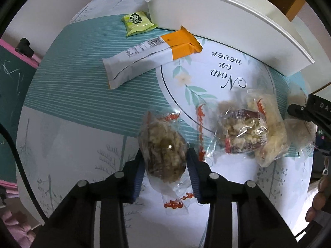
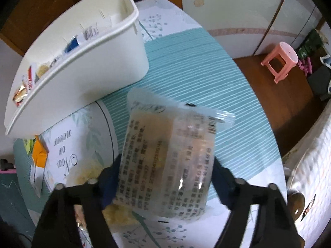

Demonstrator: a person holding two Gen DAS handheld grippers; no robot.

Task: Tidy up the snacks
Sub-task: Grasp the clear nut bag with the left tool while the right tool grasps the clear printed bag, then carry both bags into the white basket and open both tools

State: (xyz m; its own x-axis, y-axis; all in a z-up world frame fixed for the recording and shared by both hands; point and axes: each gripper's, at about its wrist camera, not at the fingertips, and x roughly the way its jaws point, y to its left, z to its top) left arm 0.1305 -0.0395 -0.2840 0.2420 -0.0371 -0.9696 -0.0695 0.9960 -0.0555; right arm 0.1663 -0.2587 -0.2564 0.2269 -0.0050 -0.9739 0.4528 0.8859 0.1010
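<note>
In the left wrist view my left gripper (image 1: 165, 171) is shut on a clear-wrapped brown nut snack (image 1: 163, 153) low over the table. A second clear-wrapped nut snack (image 1: 244, 132), an orange and white bar (image 1: 153, 55) and a green packet (image 1: 138, 22) lie on the tablecloth. The white bin (image 1: 238, 26) stands behind them. In the right wrist view my right gripper (image 2: 165, 177) is shut on a frosted printed packet (image 2: 169, 159), held above the table beside the white bin (image 2: 86, 70), which holds several snacks.
The right gripper's black body (image 1: 310, 111) shows at the right edge of the left wrist view. A pink stool (image 2: 281, 62) stands on the wooden floor beyond the round table's edge (image 2: 275, 144). A chalkboard (image 1: 12, 86) leans at the left.
</note>
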